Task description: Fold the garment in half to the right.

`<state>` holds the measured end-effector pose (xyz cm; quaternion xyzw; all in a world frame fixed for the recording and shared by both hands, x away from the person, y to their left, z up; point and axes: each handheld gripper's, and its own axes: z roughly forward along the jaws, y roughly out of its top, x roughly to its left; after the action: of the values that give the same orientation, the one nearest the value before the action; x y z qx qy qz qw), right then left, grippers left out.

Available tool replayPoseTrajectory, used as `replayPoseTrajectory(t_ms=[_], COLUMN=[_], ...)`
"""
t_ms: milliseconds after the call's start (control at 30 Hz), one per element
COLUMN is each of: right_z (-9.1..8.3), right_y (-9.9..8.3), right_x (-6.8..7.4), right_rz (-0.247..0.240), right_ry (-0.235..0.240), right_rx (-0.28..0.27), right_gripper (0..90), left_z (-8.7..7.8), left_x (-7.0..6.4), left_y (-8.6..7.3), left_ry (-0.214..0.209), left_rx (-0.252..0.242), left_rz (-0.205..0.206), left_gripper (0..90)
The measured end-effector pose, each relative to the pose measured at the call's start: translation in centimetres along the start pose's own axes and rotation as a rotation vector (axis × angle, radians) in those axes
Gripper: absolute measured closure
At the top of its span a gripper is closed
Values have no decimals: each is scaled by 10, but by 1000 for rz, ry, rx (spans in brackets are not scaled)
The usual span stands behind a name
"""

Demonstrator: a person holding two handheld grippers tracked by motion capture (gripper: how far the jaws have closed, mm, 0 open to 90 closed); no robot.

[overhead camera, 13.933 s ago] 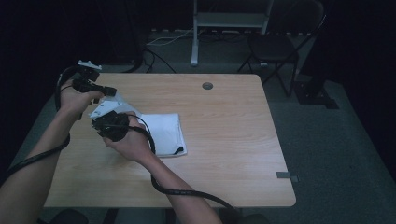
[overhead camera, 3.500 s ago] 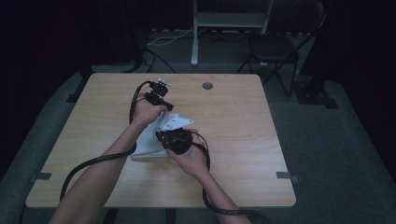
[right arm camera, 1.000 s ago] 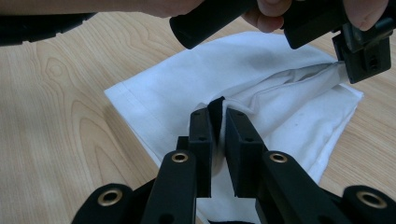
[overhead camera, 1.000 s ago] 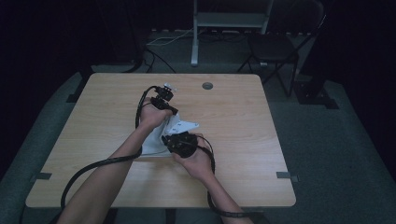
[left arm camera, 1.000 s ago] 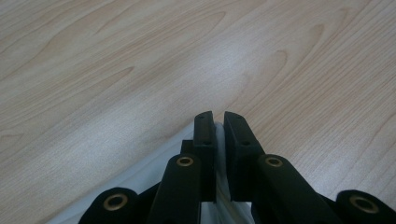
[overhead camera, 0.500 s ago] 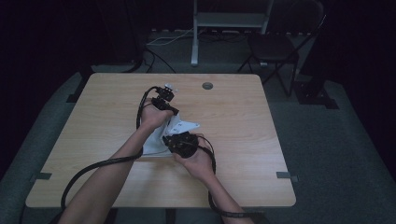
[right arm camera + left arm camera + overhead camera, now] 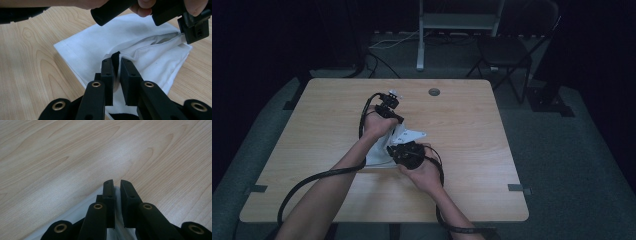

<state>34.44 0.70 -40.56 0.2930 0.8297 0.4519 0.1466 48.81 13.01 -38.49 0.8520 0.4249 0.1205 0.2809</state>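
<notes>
Cloth pinched by both tools near the middle of the worktop

Cloth (image 7: pixel 140 50), white and hemmed, lies partly flat on the wooden worktop (image 7: pixel 312 130), near its middle and a little toward my side. From the high view I see it (image 7: pixel 404 137) between my two hands, one corner sticking out to the right past the grippers. In the right gripper view the flat part spreads to the left with its hemmed edge on the wood, while the right part is lifted into loose folds.

My right tool (image 7: pixel 117 65) has its jaws drawn narrow on a raised fold of the cloth, the fabric showing in the slim gap between them. In the high view that tool (image 7: pixel 404 150) sits at the near edge of the cloth.

My left tool (image 7: pixel 115 188) is likewise closed down on a thin white edge of the cloth, which runs up between the jaws, with bare wood beyond. In the high view the left tool (image 7: pixel 387 107) is at the far side of the cloth. In the right gripper view it (image 7: pixel 193 30) grips the lifted corner at upper right.

Cables trail from both tools toward me. A dark round grommet (image 7: pixel 434 92) sits in the worktop farther back, well apart from the cloth.
</notes>
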Motion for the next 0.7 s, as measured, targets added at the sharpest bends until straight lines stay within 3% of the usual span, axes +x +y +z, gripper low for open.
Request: replayPoseTrajectory(t_ms=[700], right_z=[-2], right_y=[-4], right_x=[-2], right_rz=[6], right_ry=[-8], right_rx=[20], right_gripper=[815], left_z=[5], left_x=[-5], left_y=[0], left_ry=[-6], left_rx=[4], left_rz=[12], left_gripper=[822])
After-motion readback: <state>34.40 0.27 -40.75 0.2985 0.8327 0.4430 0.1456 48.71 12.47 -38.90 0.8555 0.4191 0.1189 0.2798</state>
